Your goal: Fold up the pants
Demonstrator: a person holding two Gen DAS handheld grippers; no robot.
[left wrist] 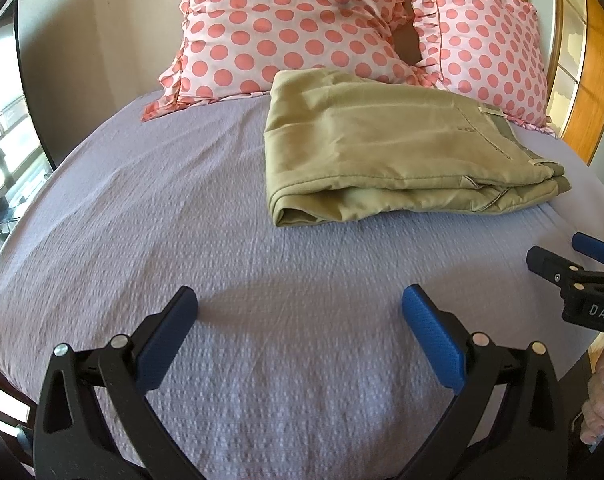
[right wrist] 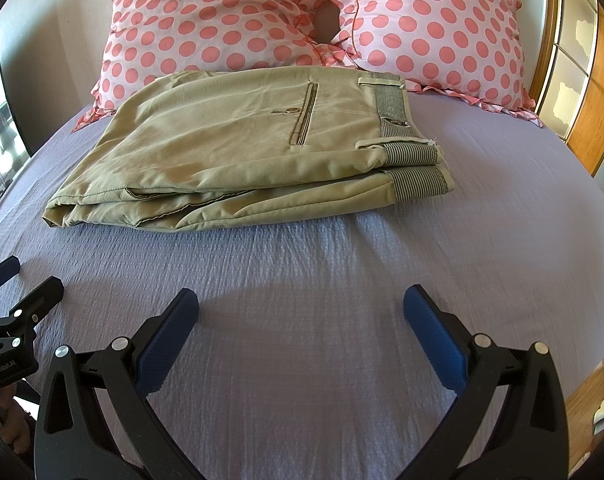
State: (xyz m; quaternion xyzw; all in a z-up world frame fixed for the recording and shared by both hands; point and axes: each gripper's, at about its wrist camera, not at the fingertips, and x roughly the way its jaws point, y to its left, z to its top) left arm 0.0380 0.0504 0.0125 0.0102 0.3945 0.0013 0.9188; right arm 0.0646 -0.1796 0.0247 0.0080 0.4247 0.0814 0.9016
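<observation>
Khaki pants [right wrist: 242, 152] lay folded at far bed | left gripper [left wrist: 300, 320], right gripper [right wrist: 301, 320] gaped wide, empty | fold judged complete

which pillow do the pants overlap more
The left pillow: the pants' far edge covers its lower part. The right pillow only has its bottom corner near the striped waistband.

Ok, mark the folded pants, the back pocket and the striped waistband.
folded pants [left wrist: 366, 148]: left wrist view, top layer.
back pocket [right wrist: 307, 114]: right wrist view, welt opening.
striped waistband [right wrist: 390, 106]: right wrist view, inner lining.
</observation>
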